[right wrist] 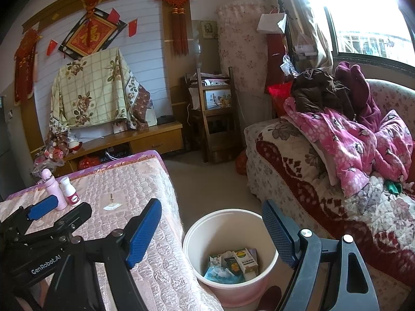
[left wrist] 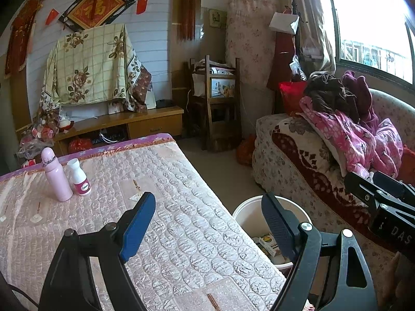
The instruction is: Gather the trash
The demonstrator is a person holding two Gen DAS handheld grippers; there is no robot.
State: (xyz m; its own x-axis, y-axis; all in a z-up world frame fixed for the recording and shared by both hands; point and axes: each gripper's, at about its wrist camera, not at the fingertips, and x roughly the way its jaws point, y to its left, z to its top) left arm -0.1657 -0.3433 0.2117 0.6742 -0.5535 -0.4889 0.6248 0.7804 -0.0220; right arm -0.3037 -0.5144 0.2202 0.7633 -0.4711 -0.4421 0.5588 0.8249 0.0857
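1. Fingers of the left gripper (left wrist: 207, 220) stand spread wide with nothing between the pads, poised above the quilted pink table cover (left wrist: 160, 207).
2. Fingers of the right gripper (right wrist: 211, 225) are likewise spread and empty, above the gap between table and sofa (right wrist: 311, 176).
3. Below and between the right gripper's fingers sits the white bucket (right wrist: 197, 235) on the floor, holding the trash (right wrist: 233, 263): small boxes and wrappers at its bottom.
4. A pink bottle (left wrist: 55, 176) and a white bottle (left wrist: 80, 177) stand upright, just beside each other, near the table's far left corner, well apart from both grippers.
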